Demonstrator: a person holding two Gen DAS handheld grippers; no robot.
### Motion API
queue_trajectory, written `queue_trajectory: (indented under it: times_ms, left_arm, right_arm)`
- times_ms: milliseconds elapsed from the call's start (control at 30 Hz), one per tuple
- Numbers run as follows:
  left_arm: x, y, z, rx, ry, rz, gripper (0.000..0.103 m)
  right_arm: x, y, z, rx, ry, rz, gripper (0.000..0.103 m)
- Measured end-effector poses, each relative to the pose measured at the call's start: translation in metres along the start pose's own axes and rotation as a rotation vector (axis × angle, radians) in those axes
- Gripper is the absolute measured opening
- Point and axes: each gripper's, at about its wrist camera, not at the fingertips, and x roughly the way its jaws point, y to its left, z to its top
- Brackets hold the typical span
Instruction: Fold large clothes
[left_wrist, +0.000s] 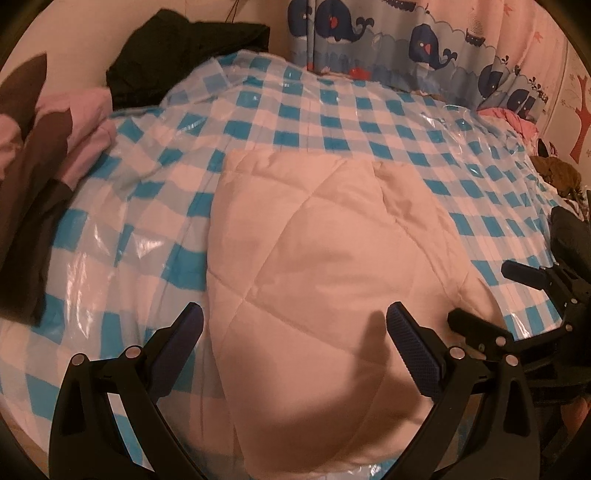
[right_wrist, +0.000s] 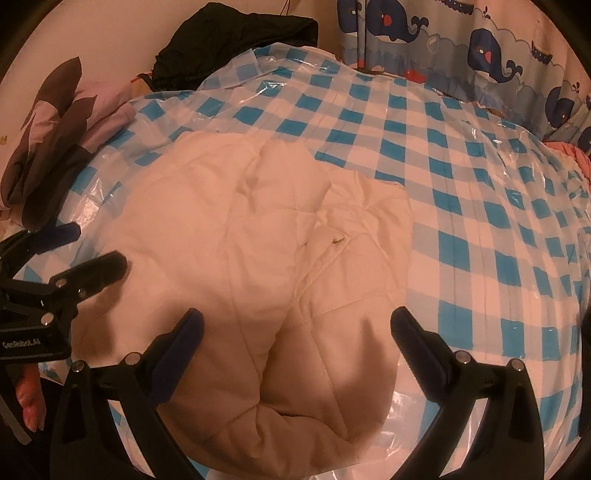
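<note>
Blue checked plastic sheet (left_wrist: 332, 110) under and ahead of the gripper, black garment (left_wrist: 184, 55) far ahead-left, whale-print curtain (left_wrist: 424, 40) ahead-right, pink-and-brown bedding (left_wrist: 44, 147) left.

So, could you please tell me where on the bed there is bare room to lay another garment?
The checkered sheet lies bare right of the cream quilted garment, up to the whale curtain. A narrower strip runs behind the garment. The left side is crowded: a pink-and-brown pile and a black garment.
</note>
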Motion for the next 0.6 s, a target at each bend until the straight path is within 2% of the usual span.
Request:
queue_trajectory:
  times_ms: [367, 600]
  left_arm:
    - [-0.007, -0.009, -0.009, 0.027, 0.025, 0.003, 0.095]
    - [-0.019, -0.013, -0.013, 0.038, 0.024, 0.007, 0.095]
  right_arm:
    - [-0.001, 0.001, 0.002, -0.024, 0.008, -0.02, 0.098]
    - [-0.02, 0.003, -0.002, -0.049, -0.004, -0.036, 0.098]
